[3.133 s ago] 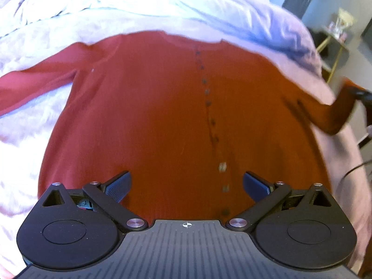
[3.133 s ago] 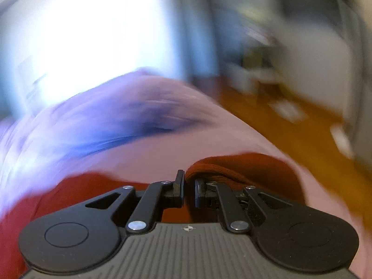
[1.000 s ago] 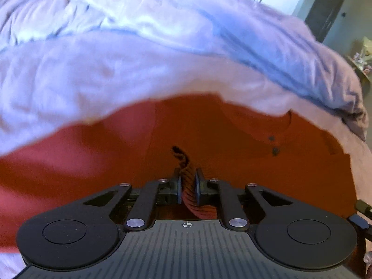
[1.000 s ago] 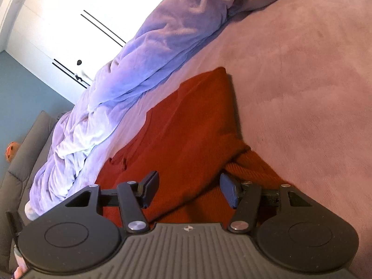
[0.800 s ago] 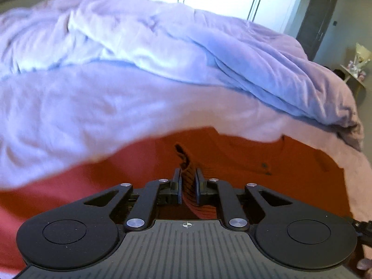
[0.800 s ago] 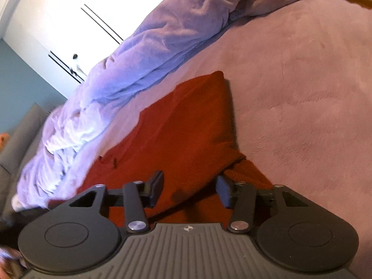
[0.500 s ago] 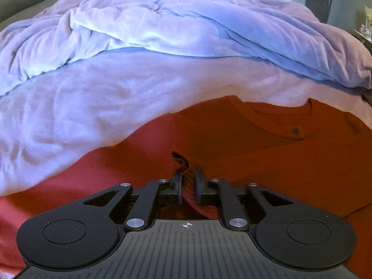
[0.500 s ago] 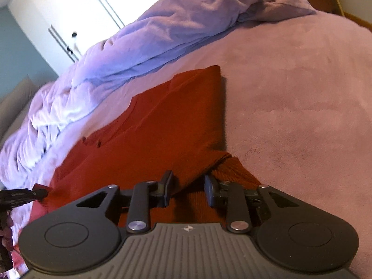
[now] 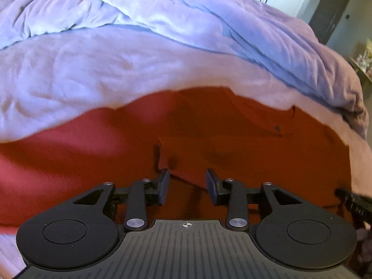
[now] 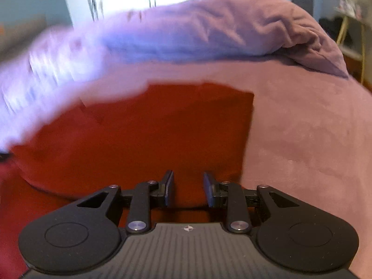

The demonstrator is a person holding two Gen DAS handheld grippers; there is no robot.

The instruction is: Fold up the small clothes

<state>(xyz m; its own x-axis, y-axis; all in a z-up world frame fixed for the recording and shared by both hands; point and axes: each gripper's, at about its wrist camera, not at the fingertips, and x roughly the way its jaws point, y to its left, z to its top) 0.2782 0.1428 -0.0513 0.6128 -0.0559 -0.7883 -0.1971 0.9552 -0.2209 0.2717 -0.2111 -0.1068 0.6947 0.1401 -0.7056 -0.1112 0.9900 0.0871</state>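
Observation:
A red knit cardigan (image 9: 232, 144) lies on the bed, with a sleeve folded in over its body; one dark button shows near the neckline. My left gripper (image 9: 187, 186) is open just above the folded sleeve's cuff edge and holds nothing. The cardigan (image 10: 151, 139) also fills the right wrist view, its folded right edge running straight down. My right gripper (image 10: 188, 189) is open over the cardigan near that edge, holding nothing. The tip of the right gripper (image 9: 353, 200) shows at the left wrist view's right edge.
The bed's pink-lilac fleece cover (image 10: 302, 139) lies under and to the right of the cardigan. A bunched lilac duvet (image 9: 162, 23) is piled behind it. A side table (image 10: 351, 18) and a dark door (image 9: 334, 7) stand beyond the bed.
My left gripper has let go of the sleeve cuff and opened. My right gripper has opened wider and swung to face the duvet. The sleeve now rests on the cardigan's body.

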